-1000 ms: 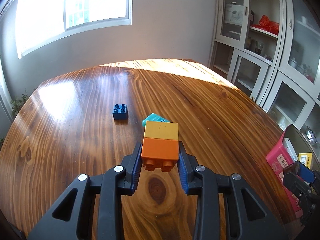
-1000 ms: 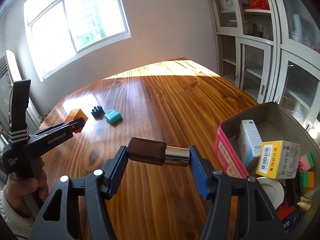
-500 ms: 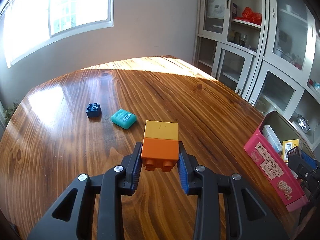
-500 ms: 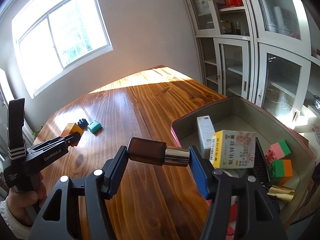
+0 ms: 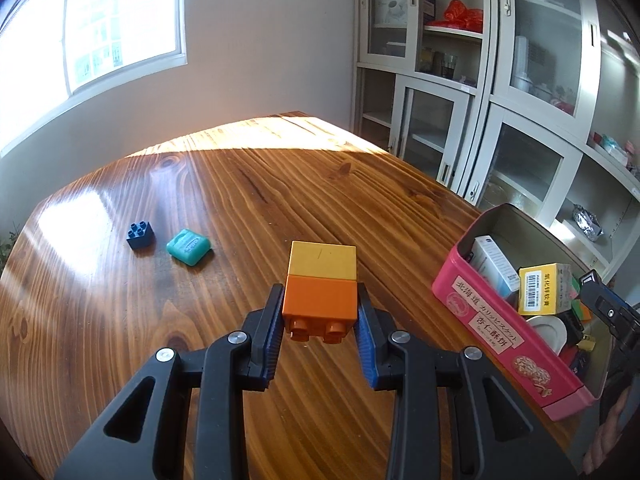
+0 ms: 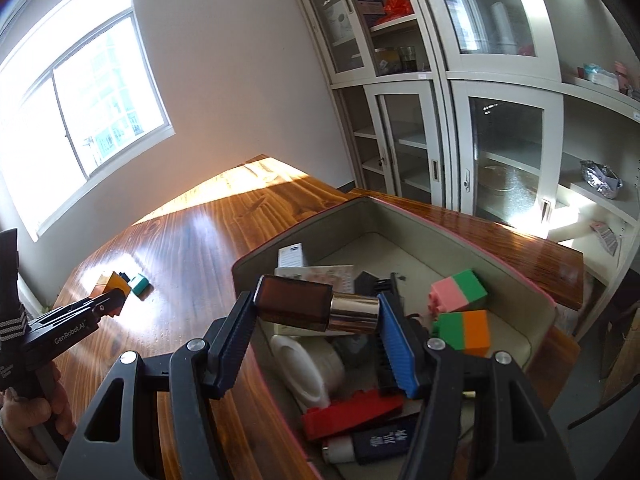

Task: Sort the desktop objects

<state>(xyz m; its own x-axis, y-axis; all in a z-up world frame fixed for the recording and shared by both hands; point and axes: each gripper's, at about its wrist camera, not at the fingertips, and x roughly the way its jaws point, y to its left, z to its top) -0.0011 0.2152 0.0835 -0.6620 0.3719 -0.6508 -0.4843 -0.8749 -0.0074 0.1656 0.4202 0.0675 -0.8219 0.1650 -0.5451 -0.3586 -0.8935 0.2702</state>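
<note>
My left gripper [image 5: 320, 330] is shut on an orange-and-yellow brick stack [image 5: 321, 286], held above the wooden table [image 5: 248, 208]. A dark blue brick [image 5: 140, 234] and a teal eraser [image 5: 188, 246] lie at the far left. My right gripper [image 6: 316, 320] is shut on a brown bottle with a gold cap [image 6: 316, 308], held over the open pink tin box [image 6: 460, 236], which also shows in the left wrist view [image 5: 500, 344]. The box holds several bricks, cartons and a tape roll [image 6: 308, 368]. The left gripper also shows in the right wrist view [image 6: 114, 298].
White glass-door cabinets [image 5: 480, 92] stand along the right wall behind the table. A window [image 5: 80, 40] is at the back left. The box sits near the table's right edge. My hand [image 6: 28, 408] holds the left gripper's handle.
The right gripper moved with the bottle from beside the box to over its inside. The left gripper swung right with the brick stack, bringing the box into its view.
</note>
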